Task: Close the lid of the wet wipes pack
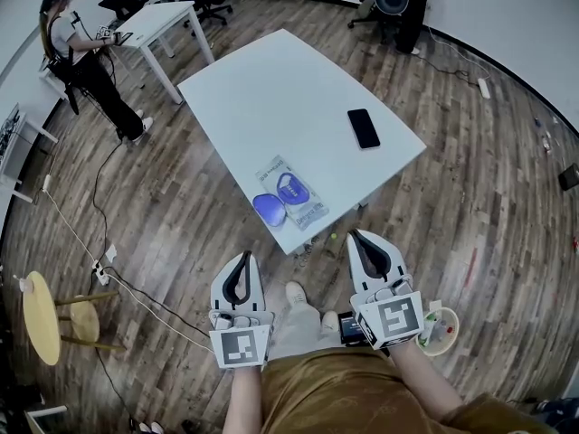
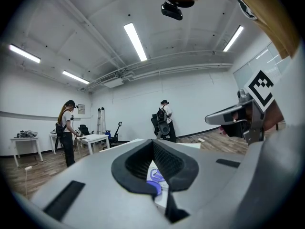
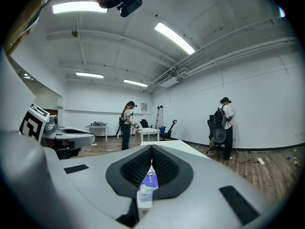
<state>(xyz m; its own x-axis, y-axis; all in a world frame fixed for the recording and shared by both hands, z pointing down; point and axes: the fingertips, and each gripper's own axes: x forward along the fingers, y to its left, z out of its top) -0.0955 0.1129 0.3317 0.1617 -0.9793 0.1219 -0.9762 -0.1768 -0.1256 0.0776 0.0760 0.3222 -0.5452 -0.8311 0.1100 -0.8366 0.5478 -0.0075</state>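
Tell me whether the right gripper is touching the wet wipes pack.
Apart. The head view shows the right gripper held short of the table edge, with floor between it and the wet wipes pack.

The wet wipes pack (image 1: 291,199) lay on the bench (image 1: 271,89) near its front edge; a phone (image 1: 364,128) lay behind it, to the right.

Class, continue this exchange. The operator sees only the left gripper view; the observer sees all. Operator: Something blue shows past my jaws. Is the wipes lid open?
Observer: Yes. The head view shows the lid flipped open at the left side of the pack.
Operator: Are the hand-held grippers near it?
Observer: No. The left hand-held gripper and right hand-held gripper both hang short of the table.
Operator: Anything else on the table?
Observer: A phone, beyond the pack to the right.
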